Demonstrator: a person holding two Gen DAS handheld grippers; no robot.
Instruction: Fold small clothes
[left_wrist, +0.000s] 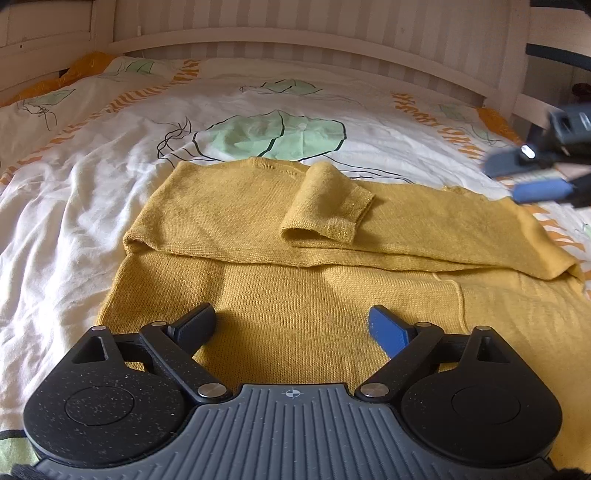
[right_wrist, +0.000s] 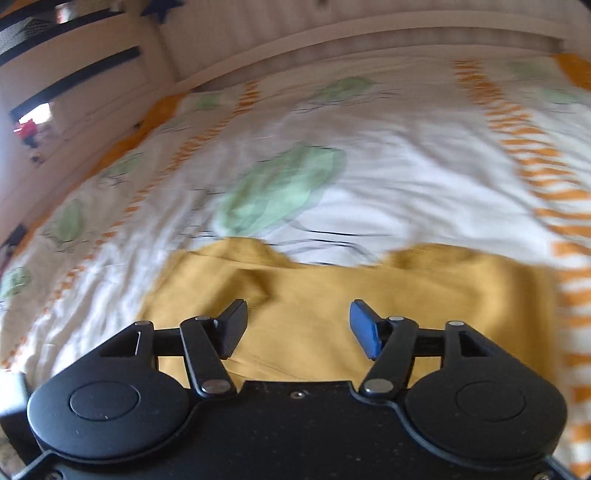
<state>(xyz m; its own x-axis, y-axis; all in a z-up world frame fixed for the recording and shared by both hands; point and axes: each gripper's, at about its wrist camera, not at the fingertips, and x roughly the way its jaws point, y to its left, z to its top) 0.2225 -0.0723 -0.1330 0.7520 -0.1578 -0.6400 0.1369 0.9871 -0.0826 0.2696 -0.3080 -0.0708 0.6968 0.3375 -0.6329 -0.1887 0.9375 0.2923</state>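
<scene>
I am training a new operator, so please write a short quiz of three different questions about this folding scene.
1. True or false: the left gripper is shut on the yellow sweater.
2. What lies folded on top of the sweater: a sleeve, a sock, or a towel?
3. On what does the sweater lie?

Key: 1. False, both it and the right gripper are open. 2. A sleeve. 3. A patterned bedsheet.

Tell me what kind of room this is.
Most likely a bedroom. The yellow sweater lies on a bed covered by a white duvet printed with green leaves and orange stripes, and a pale slatted wooden headboard runs along the far edge.
</scene>
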